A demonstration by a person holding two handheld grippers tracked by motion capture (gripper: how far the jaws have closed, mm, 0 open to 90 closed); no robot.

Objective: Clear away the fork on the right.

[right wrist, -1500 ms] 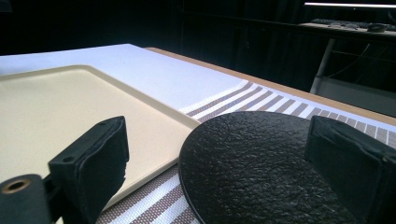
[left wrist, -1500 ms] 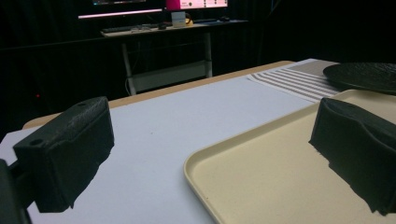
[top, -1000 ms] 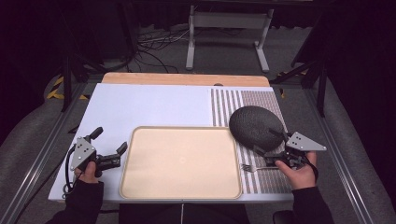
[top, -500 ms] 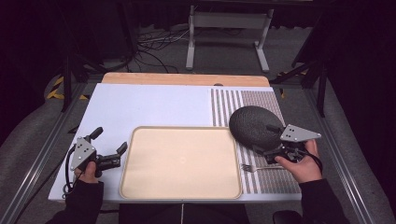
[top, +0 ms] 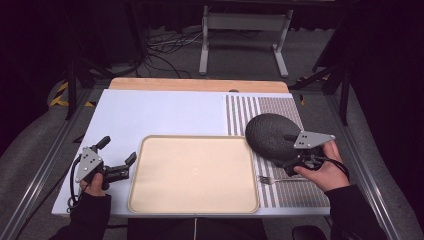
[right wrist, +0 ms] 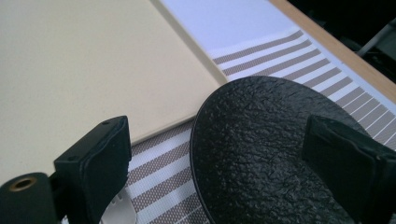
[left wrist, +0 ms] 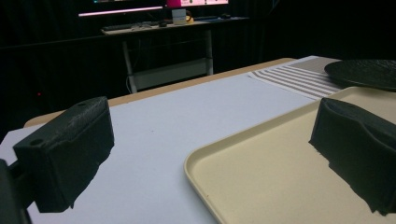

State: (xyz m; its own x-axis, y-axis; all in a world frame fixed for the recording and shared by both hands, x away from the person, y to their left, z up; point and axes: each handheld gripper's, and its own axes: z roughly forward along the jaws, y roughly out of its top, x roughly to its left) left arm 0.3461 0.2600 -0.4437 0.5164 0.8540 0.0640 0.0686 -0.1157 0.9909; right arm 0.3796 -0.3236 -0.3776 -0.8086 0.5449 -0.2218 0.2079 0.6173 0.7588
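While both lie apart: two wide-open grippers, left gripper (top: 118, 165) and right gripper (top: 292, 150); one black plate (top: 270, 136), one cream tray (top: 194, 204), one fork (top: 272, 179).

Beige tray (top: 194, 182), fork (top: 272, 179) just right of it (on striped mat (top: 260, 107)).
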